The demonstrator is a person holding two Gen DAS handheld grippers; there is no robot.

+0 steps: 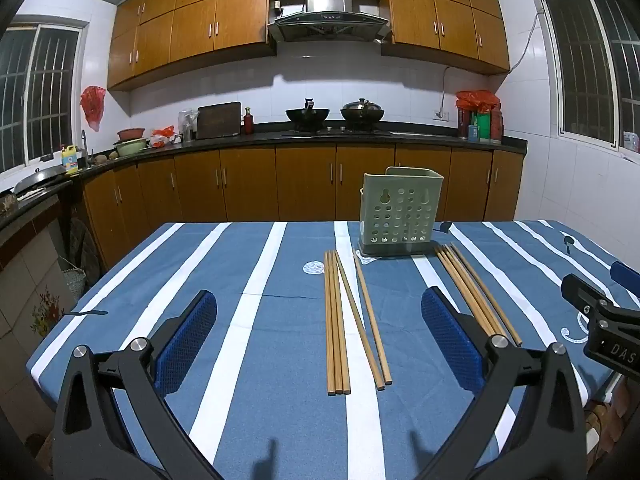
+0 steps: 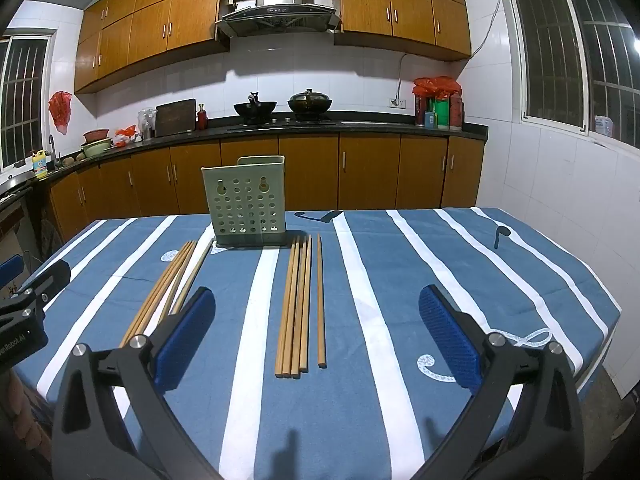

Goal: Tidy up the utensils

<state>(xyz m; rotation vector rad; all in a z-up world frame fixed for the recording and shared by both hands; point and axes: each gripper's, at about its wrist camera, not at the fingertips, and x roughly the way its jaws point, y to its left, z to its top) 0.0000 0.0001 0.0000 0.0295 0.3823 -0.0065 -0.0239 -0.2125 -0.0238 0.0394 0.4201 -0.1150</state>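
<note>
Two groups of wooden chopsticks lie on the blue striped tablecloth in front of a pale green perforated utensil holder point(image 1: 400, 210), which also shows in the right wrist view point(image 2: 248, 202). The left group point(image 1: 338, 320) lies between my left gripper's fingers; in the right wrist view it point(image 2: 160, 300) is partly hidden by a finger. The right group point(image 2: 298, 304) lies between my right gripper's fingers and shows in the left wrist view point(image 1: 476, 292). My left gripper point(image 1: 320, 344) is open and empty above the table. My right gripper point(image 2: 318, 340) is open and empty too.
The table point(image 1: 224, 360) ends near me and at both sides. Behind it runs a kitchen counter point(image 1: 280, 140) with woks, a cutting board and bottles. The right gripper's body point(image 1: 600, 320) shows at the left view's right edge.
</note>
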